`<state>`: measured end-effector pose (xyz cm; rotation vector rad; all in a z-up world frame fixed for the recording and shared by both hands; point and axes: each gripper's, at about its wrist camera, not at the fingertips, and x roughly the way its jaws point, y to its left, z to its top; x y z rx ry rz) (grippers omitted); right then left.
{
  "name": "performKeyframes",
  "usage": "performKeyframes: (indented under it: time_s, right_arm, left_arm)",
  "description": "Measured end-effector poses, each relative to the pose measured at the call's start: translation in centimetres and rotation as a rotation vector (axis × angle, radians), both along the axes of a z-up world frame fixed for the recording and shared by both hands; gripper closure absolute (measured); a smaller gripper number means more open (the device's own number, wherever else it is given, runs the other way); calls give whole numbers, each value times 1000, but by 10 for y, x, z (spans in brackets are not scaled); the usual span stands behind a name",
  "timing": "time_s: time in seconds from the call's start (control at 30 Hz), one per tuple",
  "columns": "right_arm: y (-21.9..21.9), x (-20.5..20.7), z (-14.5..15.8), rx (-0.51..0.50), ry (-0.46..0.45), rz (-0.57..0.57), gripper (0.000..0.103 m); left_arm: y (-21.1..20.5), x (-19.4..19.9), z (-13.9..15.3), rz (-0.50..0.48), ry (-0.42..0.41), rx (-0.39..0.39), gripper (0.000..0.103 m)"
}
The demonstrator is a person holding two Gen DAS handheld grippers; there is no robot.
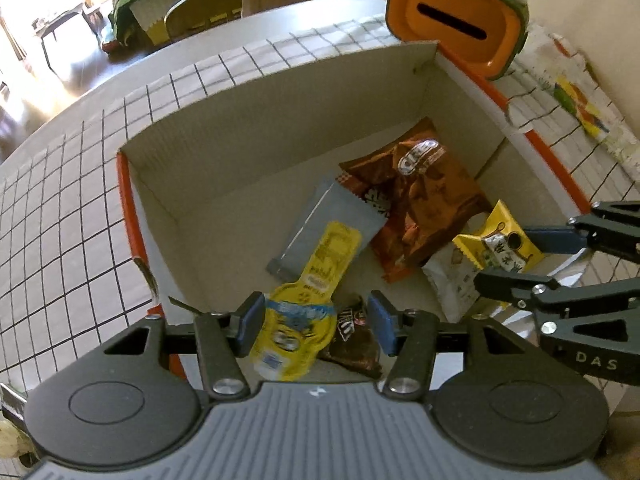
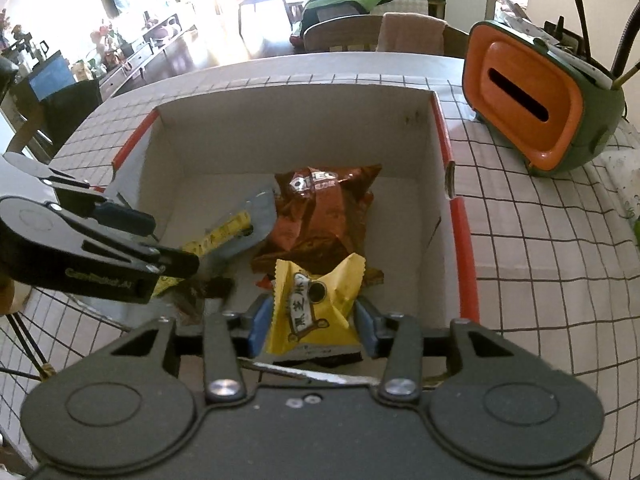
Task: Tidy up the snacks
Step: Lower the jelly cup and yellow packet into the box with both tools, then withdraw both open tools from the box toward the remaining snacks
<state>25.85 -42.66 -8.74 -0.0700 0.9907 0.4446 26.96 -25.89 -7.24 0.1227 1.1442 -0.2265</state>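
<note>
A cardboard box [image 1: 256, 120] [image 2: 296, 120] with orange edges holds several snacks: an orange-brown Oreo bag [image 1: 424, 208] [image 2: 320, 216], a grey wrapper [image 1: 320, 224] [image 2: 252, 220], a long yellow pouch [image 1: 304, 312] and a brown M&M's packet [image 1: 354, 340]. My left gripper [image 1: 316, 326] hangs open over the yellow pouch and the brown packet. My right gripper [image 2: 314, 322] stands over the box's near side with a small yellow packet [image 2: 316, 304] [image 1: 500, 240] between its blue pads; a white packet [image 1: 452, 284] lies under it.
The box stands on a white checked tablecloth [image 2: 540, 240]. An orange and green tissue holder [image 2: 532, 108] [image 1: 456, 20] with pens stands at the back right. Chairs [image 2: 344, 32] line the table's far edge.
</note>
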Motion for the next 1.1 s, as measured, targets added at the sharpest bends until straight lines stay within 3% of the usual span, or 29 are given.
performKeyframes:
  time_s: [0.13, 0.23, 0.27, 0.4, 0.5, 0.73, 0.87, 1.1]
  right_arm:
    - [-2, -5, 6, 16, -12, -13, 54]
    - [-2, -10, 10, 16, -40, -25, 32]
    - [-2, -11, 11, 17, -50, -28, 30]
    - [1, -15, 19, 23, -61, -41, 29]
    - [5, -22, 29, 50, -83, -40, 20]
    - [27, -41, 52, 101, -123, -12, 17]
    - [43, -54, 64, 117, -151, 3, 9]
    - [76, -73, 76, 150, -177, 18, 7]
  left_arm:
    - [5, -11, 13, 1, -36, -24, 45]
    - [11, -19, 23, 4, -63, -48, 41]
    - [14, -22, 25, 5, -70, -54, 41]
    - [24, -33, 37, 11, -99, -81, 41]
    - [34, -42, 46, 17, -131, -98, 39]
    - [65, -65, 61, 39, -185, -122, 38]
    - [84, -77, 68, 46, -208, -131, 37]
    - [124, -105, 80, 62, -250, -151, 33]
